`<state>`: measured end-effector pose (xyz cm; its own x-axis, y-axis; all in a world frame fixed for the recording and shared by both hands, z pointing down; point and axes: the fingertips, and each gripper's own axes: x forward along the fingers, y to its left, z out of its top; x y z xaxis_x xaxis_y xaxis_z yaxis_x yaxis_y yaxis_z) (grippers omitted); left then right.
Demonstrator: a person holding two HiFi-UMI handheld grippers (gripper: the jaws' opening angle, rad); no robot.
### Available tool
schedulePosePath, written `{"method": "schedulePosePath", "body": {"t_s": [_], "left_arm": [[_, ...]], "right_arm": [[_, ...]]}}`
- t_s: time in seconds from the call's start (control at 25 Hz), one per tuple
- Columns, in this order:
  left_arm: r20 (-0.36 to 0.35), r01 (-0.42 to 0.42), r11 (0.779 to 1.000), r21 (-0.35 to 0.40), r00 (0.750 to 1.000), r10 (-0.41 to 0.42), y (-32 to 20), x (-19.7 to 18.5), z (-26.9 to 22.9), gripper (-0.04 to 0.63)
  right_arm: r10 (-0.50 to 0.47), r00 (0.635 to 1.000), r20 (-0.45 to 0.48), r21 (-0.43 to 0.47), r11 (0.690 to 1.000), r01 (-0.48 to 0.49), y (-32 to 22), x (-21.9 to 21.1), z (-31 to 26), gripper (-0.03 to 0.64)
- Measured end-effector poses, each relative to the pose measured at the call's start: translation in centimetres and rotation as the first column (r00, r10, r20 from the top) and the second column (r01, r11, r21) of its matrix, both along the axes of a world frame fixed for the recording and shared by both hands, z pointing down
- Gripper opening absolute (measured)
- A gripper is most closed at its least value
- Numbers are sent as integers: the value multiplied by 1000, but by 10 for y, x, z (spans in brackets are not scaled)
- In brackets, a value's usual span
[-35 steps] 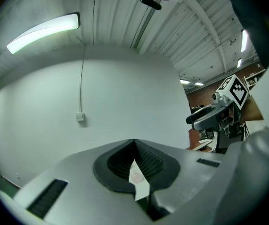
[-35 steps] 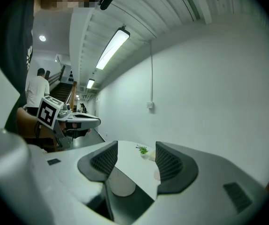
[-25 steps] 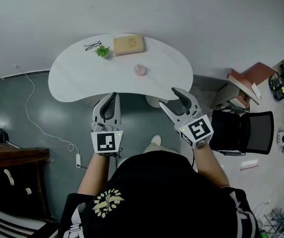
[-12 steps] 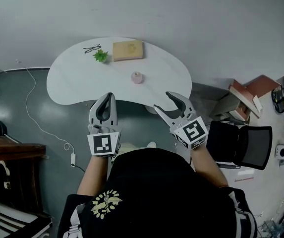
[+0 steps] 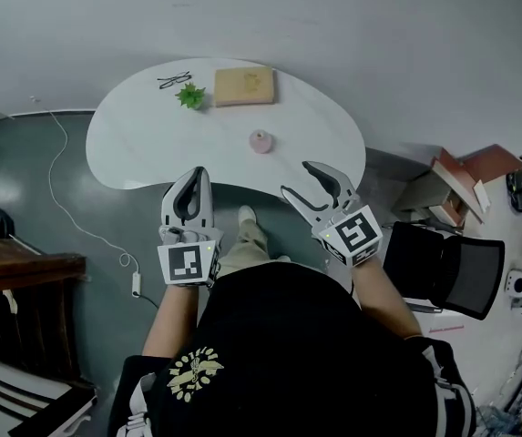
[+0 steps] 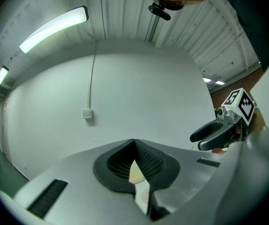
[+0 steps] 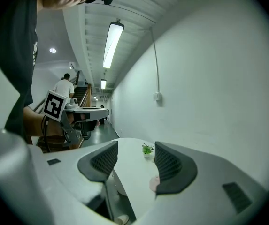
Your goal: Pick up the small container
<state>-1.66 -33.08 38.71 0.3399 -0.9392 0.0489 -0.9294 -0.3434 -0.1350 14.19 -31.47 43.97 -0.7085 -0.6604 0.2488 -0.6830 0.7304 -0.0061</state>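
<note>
The small pink container (image 5: 261, 141) stands on the white kidney-shaped table (image 5: 142, 135), right of its middle. My left gripper (image 5: 194, 182) hovers at the table's near edge with its jaws closed tip to tip and nothing held. My right gripper (image 5: 301, 179) is open over the near edge, just right of the container and short of it. In the right gripper view the container (image 7: 153, 183) peeks out beside the right jaw, and the open gripper (image 7: 132, 159) holds nothing. In the left gripper view the gripper (image 6: 134, 144) is shut, and the container (image 6: 145, 197) shows through the slit below the tips.
At the table's far side sit a small green plant (image 5: 190, 96), glasses (image 5: 173, 81) and a tan box (image 5: 245, 86). A black chair (image 5: 452, 264) stands to the right, dark wooden furniture (image 5: 24, 276) to the left, and a white cable (image 5: 65, 203) trails on the floor.
The person has stepped toward the table, so both grippers now sit at its near edge. The left jaws stay shut and the right jaws stay open.
</note>
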Motion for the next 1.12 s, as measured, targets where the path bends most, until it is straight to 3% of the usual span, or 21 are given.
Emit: {"method": "schedulePosePath", "body": {"t_s": [0.44,1.12], "left_arm": [[59,-102,995,22,993,101,-102,6,10,18],[61,-76,994,-80,995,81,-177,-45,56,18]], "right_arm": [[38,999,-21,-48,998,-39,-98,-17,32,253],[-7,992,-124,-264,964,-26,-189,-66,191,250]]}}
